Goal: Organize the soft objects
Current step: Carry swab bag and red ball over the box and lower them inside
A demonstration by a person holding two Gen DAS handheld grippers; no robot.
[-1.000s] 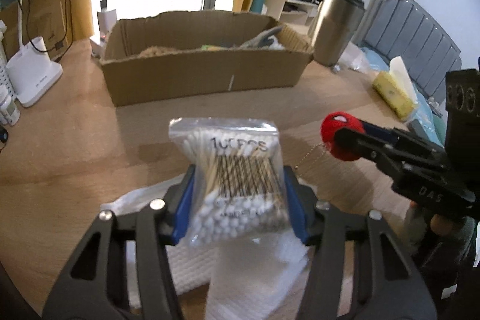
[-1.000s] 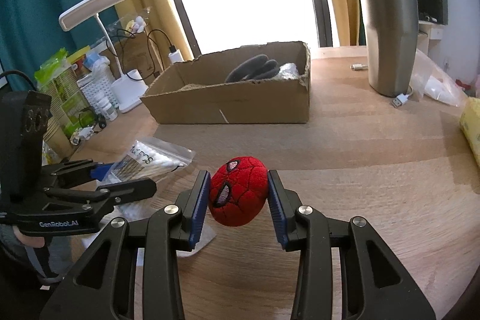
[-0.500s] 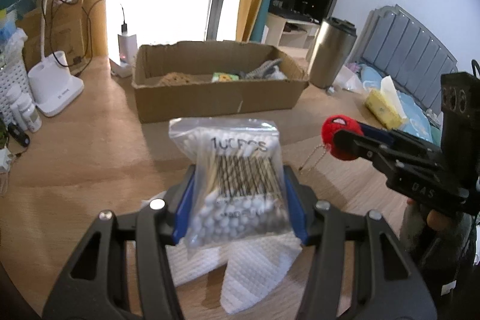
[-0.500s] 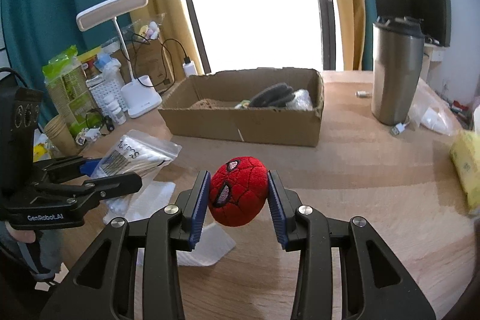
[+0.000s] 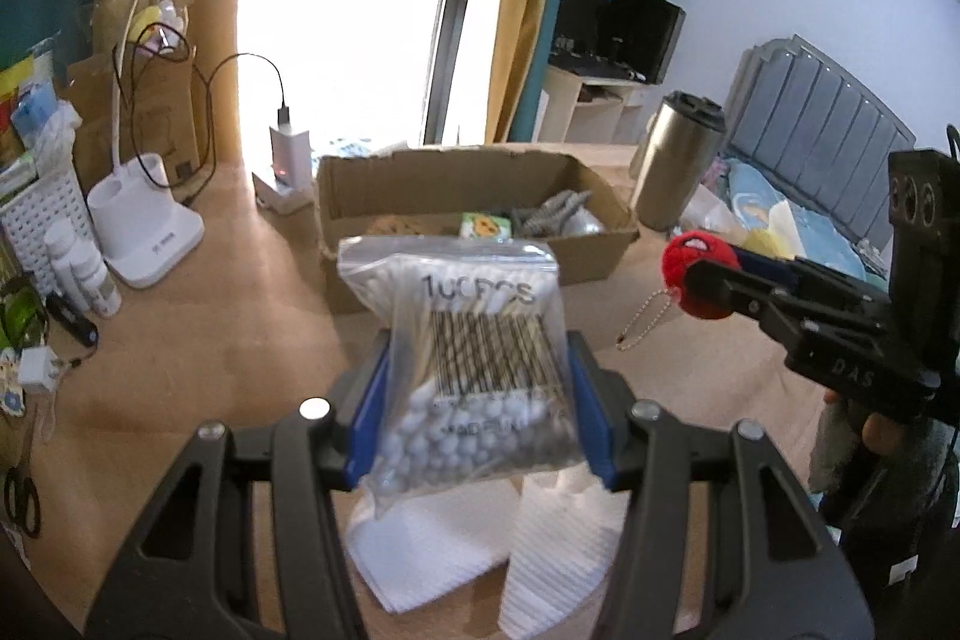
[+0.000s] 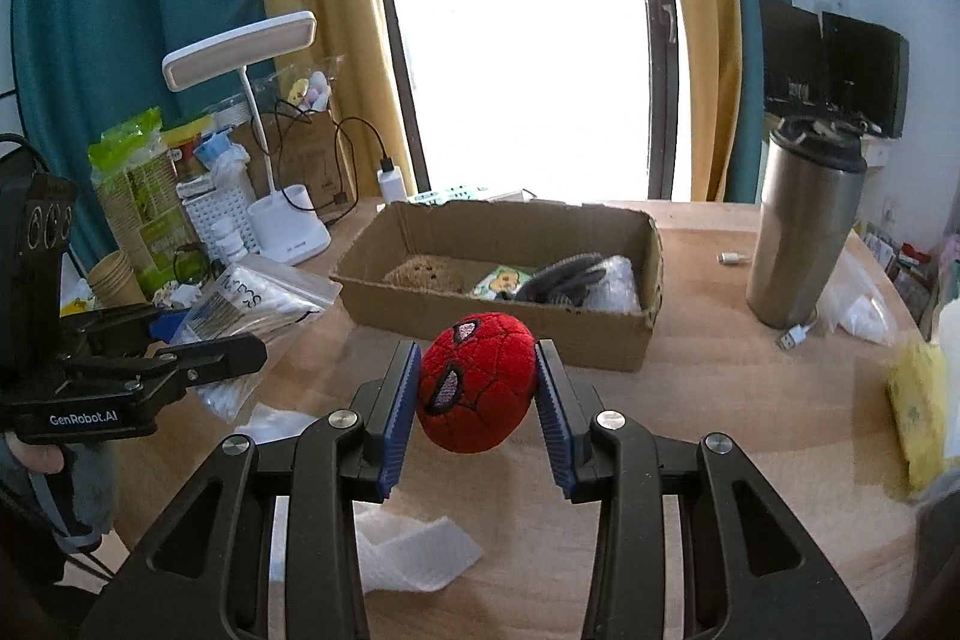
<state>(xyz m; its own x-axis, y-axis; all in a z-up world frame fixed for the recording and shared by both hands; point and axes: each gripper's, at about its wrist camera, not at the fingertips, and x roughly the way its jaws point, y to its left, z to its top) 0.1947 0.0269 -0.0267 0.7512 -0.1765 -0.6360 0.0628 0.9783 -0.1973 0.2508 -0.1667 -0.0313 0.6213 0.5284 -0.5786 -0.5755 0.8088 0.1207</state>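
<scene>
Both loads have risen clear of the counter [image 6: 750,400]: left gripper [image 5: 480,400] clamped on the cotton-swab bag [image 5: 474,370], right gripper [image 6: 477,400] on the Spider-Man plush [image 6: 477,382], now facing the cardboard box [image 6: 498,334], likely next.

The box [image 6: 498,334] sits mid-table [image 6: 720,400], holding a glove [image 6: 564,280] at its right end. The tumbler [image 6: 804,232] stands right of it, the lamp [image 6: 288,226] left. Tissues [image 5: 456,532] lie near the front edge.
</scene>
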